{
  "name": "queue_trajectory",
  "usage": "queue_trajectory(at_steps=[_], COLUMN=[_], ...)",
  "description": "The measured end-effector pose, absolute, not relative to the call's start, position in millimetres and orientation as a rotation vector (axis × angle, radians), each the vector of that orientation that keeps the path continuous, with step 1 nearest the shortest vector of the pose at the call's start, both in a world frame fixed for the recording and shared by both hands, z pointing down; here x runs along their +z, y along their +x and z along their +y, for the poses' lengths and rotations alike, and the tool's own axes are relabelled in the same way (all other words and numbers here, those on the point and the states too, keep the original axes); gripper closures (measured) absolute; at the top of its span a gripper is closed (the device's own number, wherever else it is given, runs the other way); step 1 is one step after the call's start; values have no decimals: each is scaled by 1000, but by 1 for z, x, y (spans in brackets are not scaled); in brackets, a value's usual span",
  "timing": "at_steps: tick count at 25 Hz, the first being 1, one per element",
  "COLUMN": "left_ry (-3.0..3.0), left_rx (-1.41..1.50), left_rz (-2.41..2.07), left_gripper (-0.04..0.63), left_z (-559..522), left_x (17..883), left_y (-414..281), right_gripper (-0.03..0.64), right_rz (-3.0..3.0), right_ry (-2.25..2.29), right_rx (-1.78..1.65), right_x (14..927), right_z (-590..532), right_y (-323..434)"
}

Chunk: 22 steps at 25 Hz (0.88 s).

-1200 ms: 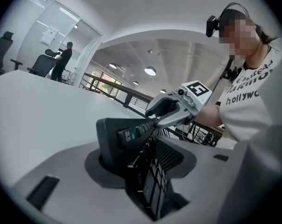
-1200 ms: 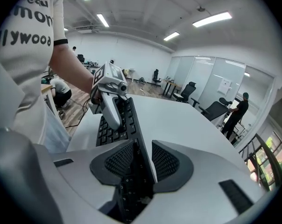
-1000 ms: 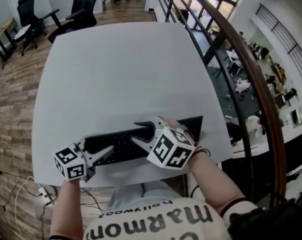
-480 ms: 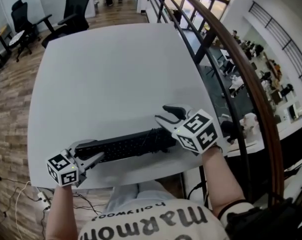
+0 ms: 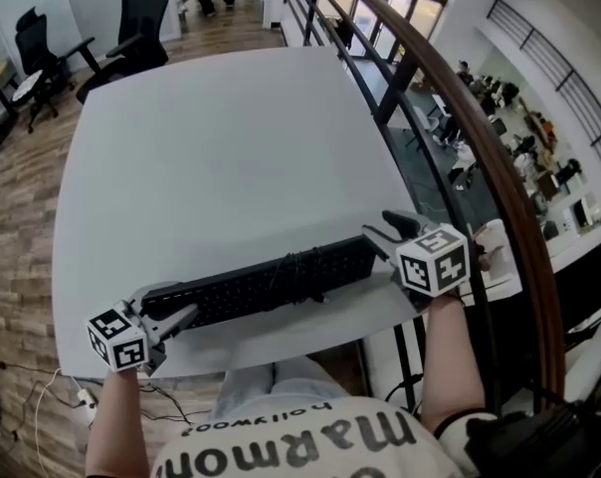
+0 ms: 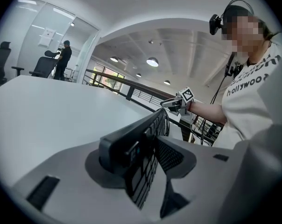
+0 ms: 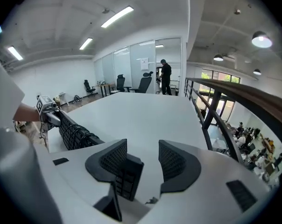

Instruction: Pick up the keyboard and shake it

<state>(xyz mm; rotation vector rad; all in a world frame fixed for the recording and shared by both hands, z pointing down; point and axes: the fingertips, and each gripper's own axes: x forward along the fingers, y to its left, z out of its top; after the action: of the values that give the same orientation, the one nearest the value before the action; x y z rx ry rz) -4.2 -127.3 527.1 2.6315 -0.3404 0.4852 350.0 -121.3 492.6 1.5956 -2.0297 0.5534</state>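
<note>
Left tongs clench the keyboard by its left end. Right tongs are opening around its right end, not gripping. It seems to lie on the table, so the lift and shake likely remain.

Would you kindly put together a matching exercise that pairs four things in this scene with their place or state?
1. left gripper
2. keyboard
3. office chair
4. handrail

a. on the wooden floor beyond the table's far edge
b. brown, running past the table's right side
c. shut on the keyboard's left end
d. black, near the table's front edge

Pairs: 1-c; 2-d; 3-a; 4-b
</note>
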Motion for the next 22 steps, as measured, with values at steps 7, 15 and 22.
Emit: queue_trajectory(at_steps=[7, 15, 22], left_ry=[2619, 2637, 2620], left_rx=[479, 494, 534], left_rz=[-347, -332, -330], left_gripper=[407, 407, 411], left_z=[-131, -132, -131], left_x=[531, 532, 535], left_y=[-7, -9, -11], right_gripper=[400, 394, 399], right_rz=[-2174, -2208, -2188], right_ry=[1542, 1375, 1405], right_rx=[798, 729, 659], right_x=[514, 532, 529], right_z=[-109, -98, -100], right_y=[342, 330, 326])
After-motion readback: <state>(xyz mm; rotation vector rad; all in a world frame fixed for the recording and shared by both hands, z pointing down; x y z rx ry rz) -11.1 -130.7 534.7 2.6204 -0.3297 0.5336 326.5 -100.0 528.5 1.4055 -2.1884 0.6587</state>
